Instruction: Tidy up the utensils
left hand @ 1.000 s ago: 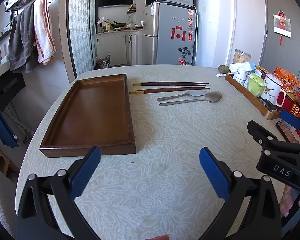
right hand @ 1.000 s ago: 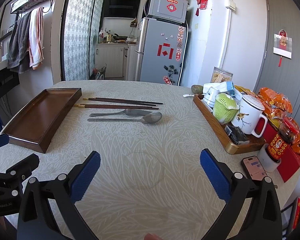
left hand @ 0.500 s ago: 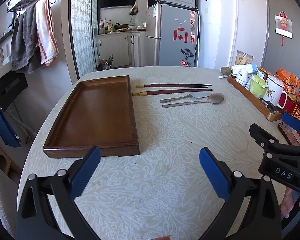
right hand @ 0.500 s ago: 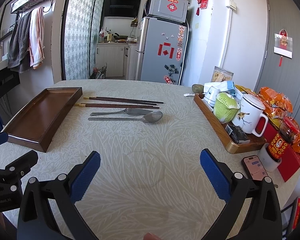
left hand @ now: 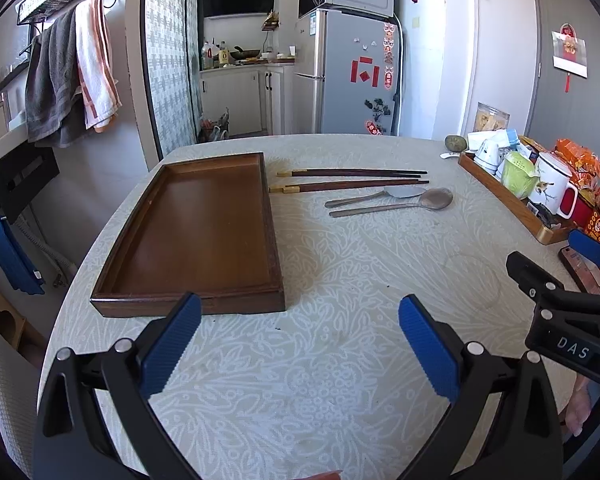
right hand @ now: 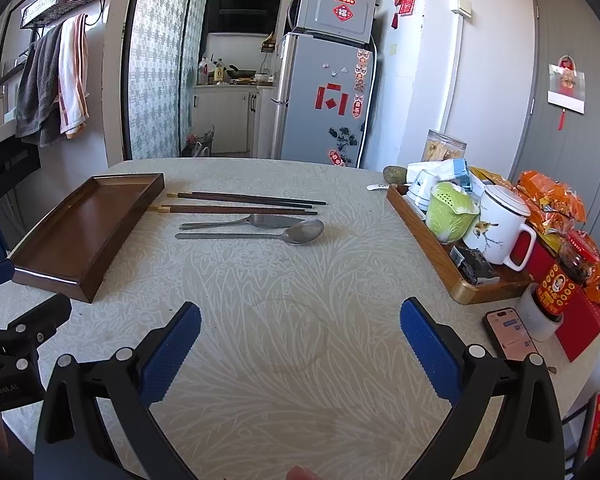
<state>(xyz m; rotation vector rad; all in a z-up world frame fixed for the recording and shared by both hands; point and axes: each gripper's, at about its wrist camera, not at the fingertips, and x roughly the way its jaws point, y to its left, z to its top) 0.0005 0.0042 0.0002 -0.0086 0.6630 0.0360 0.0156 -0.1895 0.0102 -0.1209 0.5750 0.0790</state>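
Left gripper (left hand: pixel 299 340): jaws spread wide, nothing between the blue pads, hanging over the near part of the table (left hand: pixel 340 288) just short of the tray's near wall.

Right gripper (right hand: pixel 300 344): likewise wide and empty, over bare tablecloth, well apart from any utensil.

Wooden tray (left hand: pixel 204 232): empty, long axis running away from me, on the left of the table.

Chopsticks, far pair (left hand: pixel 352 172) and near pair (left hand: pixel 348 186): lying crosswise just beside the tray's right wall, gold-capped ends toward it.

Flat server (left hand: pixel 376 196) and spoon (left hand: pixel 392 206): parallel, just nearer than the chopsticks, bowls pointing right, the server's blade touching or nearly touching the spoon's bowl.

Step in hand, as I judge it: the reach for a first piece. I would take the spoon, the nearest, by mid-handle, jaws across it, coming down flat to the cloth. The thin, low metal could slip from the pads, and the server alongside could get nudged.
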